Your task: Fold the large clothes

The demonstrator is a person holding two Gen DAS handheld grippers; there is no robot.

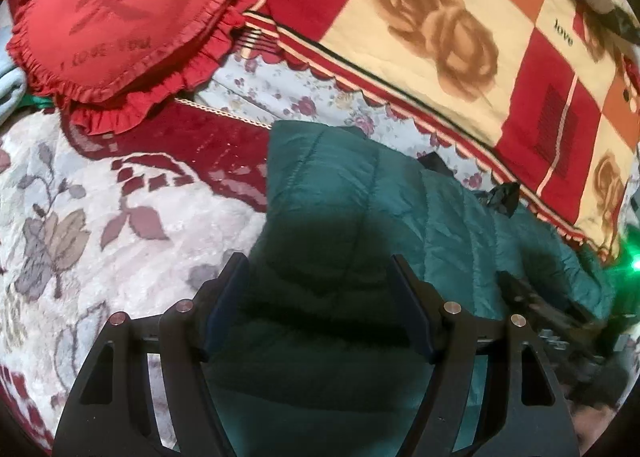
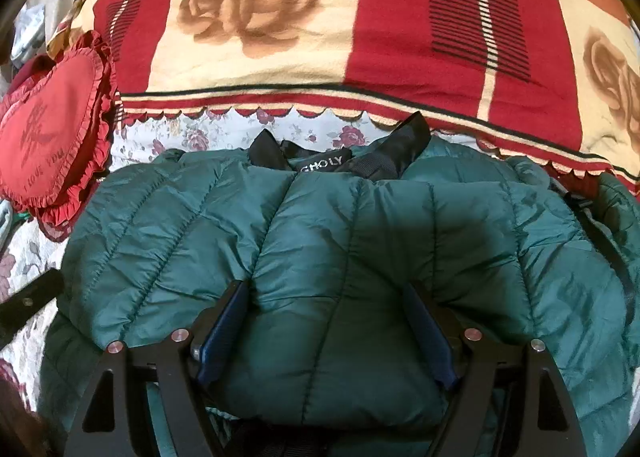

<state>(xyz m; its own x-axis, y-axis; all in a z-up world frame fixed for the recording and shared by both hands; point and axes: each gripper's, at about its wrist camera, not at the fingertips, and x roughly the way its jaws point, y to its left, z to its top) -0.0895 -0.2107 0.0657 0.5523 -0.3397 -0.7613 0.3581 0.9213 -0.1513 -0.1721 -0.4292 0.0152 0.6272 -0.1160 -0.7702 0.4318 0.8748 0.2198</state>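
Note:
A dark green quilted puffer jacket lies on the bed with its black collar and label toward the far side. My right gripper sits low on the jacket's middle. A thick puffed fold bulges up between its two blue pads and touches both. In the left wrist view the jacket runs off to the right. My left gripper hovers open over the jacket's left end, with nothing between its fingers. A black part of the left gripper shows at the jacket's left edge.
A red heart-shaped frilled cushion lies at the far left on the flowered bedspread. A folded red and cream rose-patterned blanket lies across the far side, just beyond the jacket's collar. A green light glows at the right edge.

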